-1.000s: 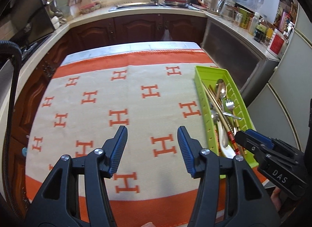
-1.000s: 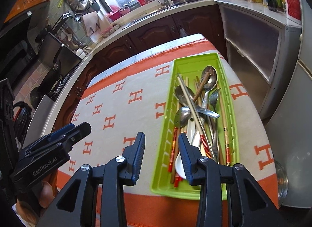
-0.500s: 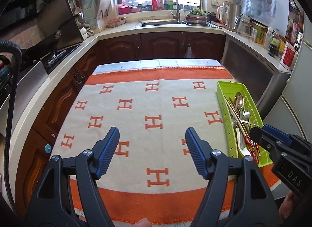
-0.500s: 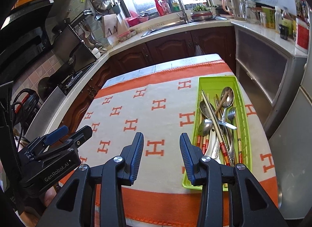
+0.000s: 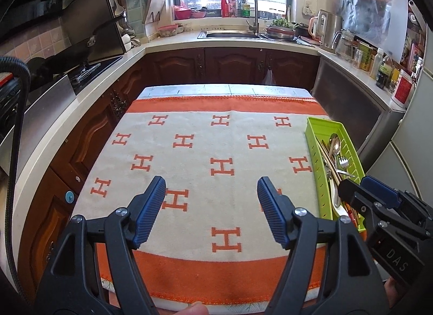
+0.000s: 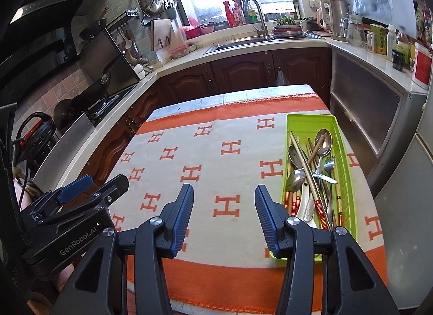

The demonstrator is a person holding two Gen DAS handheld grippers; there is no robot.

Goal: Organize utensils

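The left gripper (image 5: 211, 212) sits at the bottom middle of the left view. Its two blue pads (image 5: 151, 206) are spread wide apart, and nothing is between them. It points straight ahead over the cloth (image 5: 205, 147), up off it, toward the far sink (image 5: 230, 34) at the top of the frame.

The right gripper (image 6: 224, 215) fills the bottom middle of the right view. Its pads (image 6: 266, 217) are also apart, a little less wide, with nothing held. It hangs above the near part of the cloth (image 6: 211, 158) and points forward too. In the left view it shows at the lower right edge (image 5: 379, 206), just in front of the near end of the tray.

The green tray (image 6: 349, 177) lies on the right side of the cloth, running from near to far. In the left view it is at the right middle (image 5: 315, 152). The utensils (image 6: 314, 177) are piled inside it: spoons (image 6: 323, 141), a fork (image 6: 328, 164), and chopsticks (image 6: 305, 166) with red ends. They cross over each other in a heap. The far end of the tray is bare.

A fingertip (image 5: 199, 309) peeks in at the very bottom of the left view.
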